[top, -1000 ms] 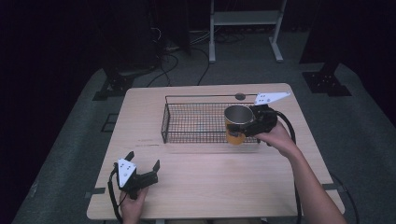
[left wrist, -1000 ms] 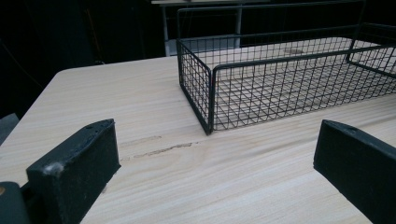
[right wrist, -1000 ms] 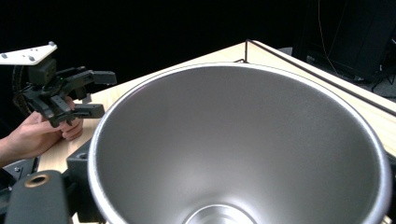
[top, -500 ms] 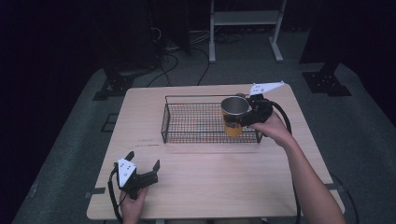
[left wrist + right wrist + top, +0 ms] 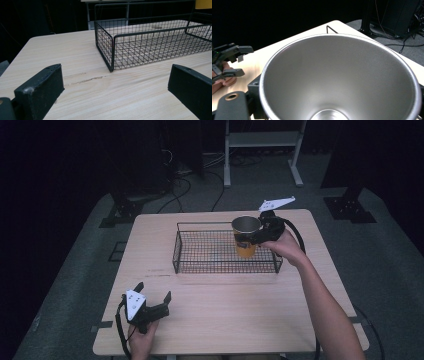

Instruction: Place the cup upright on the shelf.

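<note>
Fingers of the right gripper (image 5: 256, 236) are clamped on a cup (image 5: 246, 236) right of centre in the high view, holding it upright above the right end of a black wire basket (image 5: 200, 265). The cup has a yellow-orange outer wall and a bare steel rim and lining. At lower left of that frame the left gripper (image 5: 155, 301) sits on the pale wooden table (image 5: 235, 305), its jaws apart with nothing between them. The right gripper view looks straight down the cup's brushed-metal inside (image 5: 342, 80) to its shiny base, with the other hand's gripper small at the left edge. The left gripper view shows the basket's mesh corner (image 5: 111, 53) at mid-frame and a yellow sliver at upper right.
</note>
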A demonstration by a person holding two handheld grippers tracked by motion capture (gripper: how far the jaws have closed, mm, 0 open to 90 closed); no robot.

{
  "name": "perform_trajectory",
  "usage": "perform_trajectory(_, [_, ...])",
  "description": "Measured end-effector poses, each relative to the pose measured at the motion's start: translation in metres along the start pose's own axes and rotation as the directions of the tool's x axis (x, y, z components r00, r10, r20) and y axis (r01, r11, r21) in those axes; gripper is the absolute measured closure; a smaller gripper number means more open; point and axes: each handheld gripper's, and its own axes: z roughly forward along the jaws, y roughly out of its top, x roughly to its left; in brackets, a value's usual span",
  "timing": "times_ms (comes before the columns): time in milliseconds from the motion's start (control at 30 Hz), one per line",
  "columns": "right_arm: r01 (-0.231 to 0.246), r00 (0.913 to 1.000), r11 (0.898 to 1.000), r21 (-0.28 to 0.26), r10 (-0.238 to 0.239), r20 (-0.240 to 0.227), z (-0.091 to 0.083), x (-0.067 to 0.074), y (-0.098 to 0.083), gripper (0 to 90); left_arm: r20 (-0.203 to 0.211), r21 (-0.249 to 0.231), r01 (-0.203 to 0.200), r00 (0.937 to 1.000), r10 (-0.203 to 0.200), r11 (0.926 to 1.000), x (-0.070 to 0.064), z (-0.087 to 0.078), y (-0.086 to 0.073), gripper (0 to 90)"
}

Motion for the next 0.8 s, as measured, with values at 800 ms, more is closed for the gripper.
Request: perform_trajectory(800, [-0.049, 0.9984, 0.999, 0.005, 0.049, -0.029, 0.040, -0.027, 0.006, 11.6, 0.004, -0.003, 0.006, 1.0000, -0.006, 1.0000, 0.001, 0.000, 0.000, 0.0])
